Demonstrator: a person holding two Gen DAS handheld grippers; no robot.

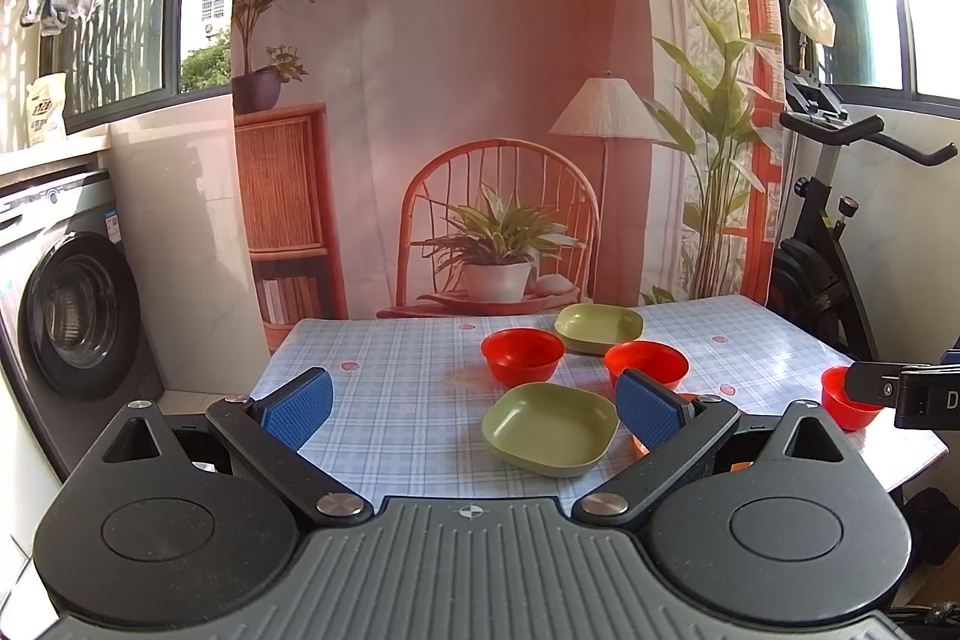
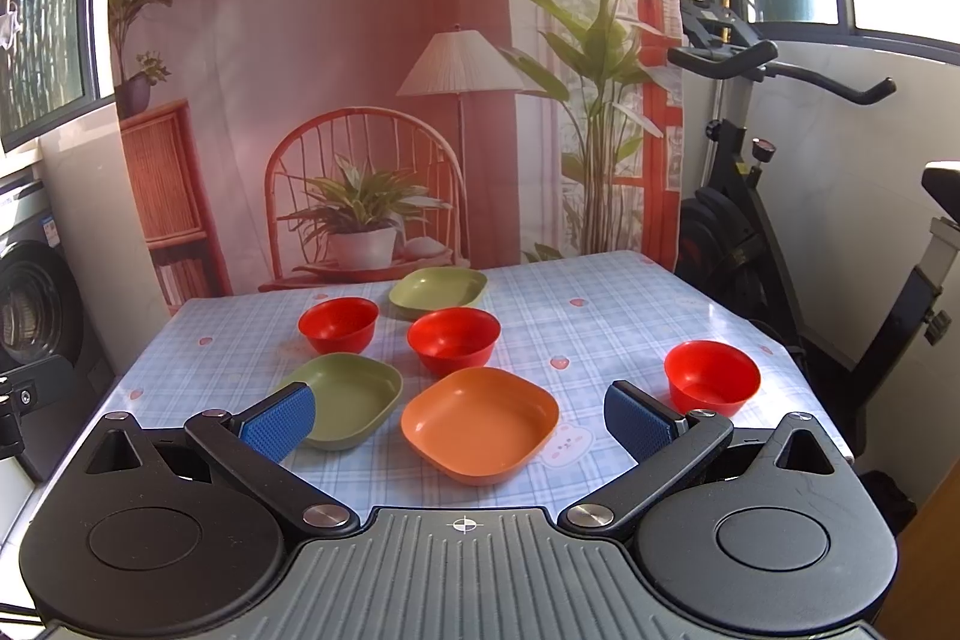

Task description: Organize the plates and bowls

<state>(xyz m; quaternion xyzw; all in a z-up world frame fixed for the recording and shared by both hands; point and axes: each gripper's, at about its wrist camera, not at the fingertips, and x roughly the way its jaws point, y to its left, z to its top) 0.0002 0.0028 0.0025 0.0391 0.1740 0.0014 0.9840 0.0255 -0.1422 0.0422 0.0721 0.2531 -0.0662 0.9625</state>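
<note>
On the checked table point(image 2: 600, 292), 3 red bowls point(image 2: 339, 323) point(image 2: 453, 339) point(image 2: 711, 376) sat upright beside 2 green plates point(image 2: 354, 400) point(image 2: 438, 291) and 1 orange plate point(image 2: 480, 421), all mouths up. The left gripper point(image 1: 474, 409) hovered level over the near edge, jaws spread wide and holding nothing. The right gripper point(image 2: 459, 415) hung the same way, wide apart and empty, the orange plate lying between its fingers.

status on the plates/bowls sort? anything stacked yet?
Done: nothing; no stacks. Three red bowls sit apart: far-left, middle, right. The near green plate, far green plate and orange plate also lie singly on the table.
In hand: nothing. Left tongs and right tongs are open, hovering at the near edge.
Left: all grouping of bowls and plates.
</note>
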